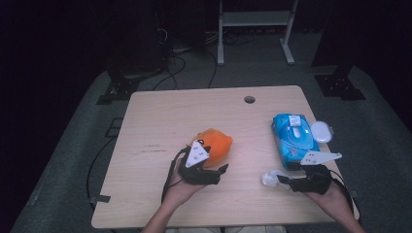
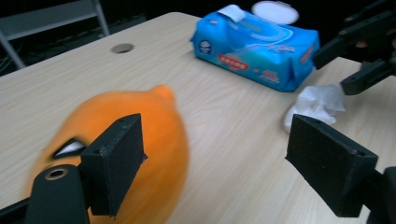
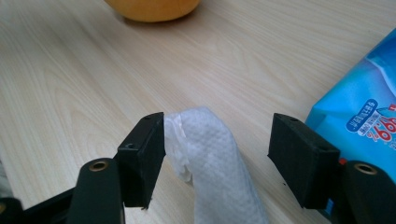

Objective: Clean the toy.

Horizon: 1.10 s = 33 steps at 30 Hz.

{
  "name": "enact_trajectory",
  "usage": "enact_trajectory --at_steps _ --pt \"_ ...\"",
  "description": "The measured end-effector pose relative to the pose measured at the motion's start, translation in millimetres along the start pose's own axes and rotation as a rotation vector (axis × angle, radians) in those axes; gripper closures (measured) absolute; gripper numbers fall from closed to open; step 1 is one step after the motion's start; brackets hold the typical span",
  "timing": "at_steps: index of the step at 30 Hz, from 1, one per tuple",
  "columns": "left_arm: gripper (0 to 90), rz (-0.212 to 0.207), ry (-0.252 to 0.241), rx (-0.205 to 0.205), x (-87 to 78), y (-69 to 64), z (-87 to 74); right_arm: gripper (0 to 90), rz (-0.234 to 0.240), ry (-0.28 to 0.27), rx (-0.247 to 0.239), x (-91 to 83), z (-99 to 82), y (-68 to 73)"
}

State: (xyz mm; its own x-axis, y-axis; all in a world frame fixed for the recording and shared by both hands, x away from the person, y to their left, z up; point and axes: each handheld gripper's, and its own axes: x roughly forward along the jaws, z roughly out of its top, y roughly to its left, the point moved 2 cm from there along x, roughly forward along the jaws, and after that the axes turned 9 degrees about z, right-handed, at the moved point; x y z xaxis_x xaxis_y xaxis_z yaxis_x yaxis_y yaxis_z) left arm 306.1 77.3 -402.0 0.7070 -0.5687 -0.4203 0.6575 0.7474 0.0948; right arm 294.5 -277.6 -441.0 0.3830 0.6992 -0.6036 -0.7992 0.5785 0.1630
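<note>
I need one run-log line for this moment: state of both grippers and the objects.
left gripper: open, beside orange toy | right gripper: open around white wipe | blue wipes pack: lid open

Both forearms come in from the bottom of the high view, palms turned up under the tools. The left gripper (image 1: 219,171) points to the right with its jaws wide apart. The right gripper (image 1: 283,180) points to the left, its jaws also apart.
</note>
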Motion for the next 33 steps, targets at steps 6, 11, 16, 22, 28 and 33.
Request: enact_trajectory --at_steps 6,11,16,22,28,33 --pt "17.6 0.056 0.014 -0.034 -22.8 24.8 -12.8 34.0 0.010 -0.041 0.023 -4.6 0.0 -2.4" --pt "17.2 0.099 0.039 -0.049 -38.7 42.7 -26.2 33.6 0.014 -0.058 0.043 -6.5 -2.4 -4.4" --pt "16.7 0.126 0.059 -0.075 -49.9 54.9 -39.7 33.4 0.013 -0.056 0.053 -6.7 -4.0 -5.1" --pt "16.2 0.155 0.083 -0.106 -59.3 66.9 -55.1 33.3 0.012 -0.056 0.061 -6.1 -5.6 -7.6" --pt "15.6 0.174 0.109 -0.140 -65.4 74.3 -70.9 33.1 0.017 -0.065 0.081 -5.4 -6.9 -10.6" --pt "15.5 0.197 0.133 -0.153 -66.8 79.1 -84.2 32.8 0.019 -0.071 0.087 -4.0 -7.9 -11.0"
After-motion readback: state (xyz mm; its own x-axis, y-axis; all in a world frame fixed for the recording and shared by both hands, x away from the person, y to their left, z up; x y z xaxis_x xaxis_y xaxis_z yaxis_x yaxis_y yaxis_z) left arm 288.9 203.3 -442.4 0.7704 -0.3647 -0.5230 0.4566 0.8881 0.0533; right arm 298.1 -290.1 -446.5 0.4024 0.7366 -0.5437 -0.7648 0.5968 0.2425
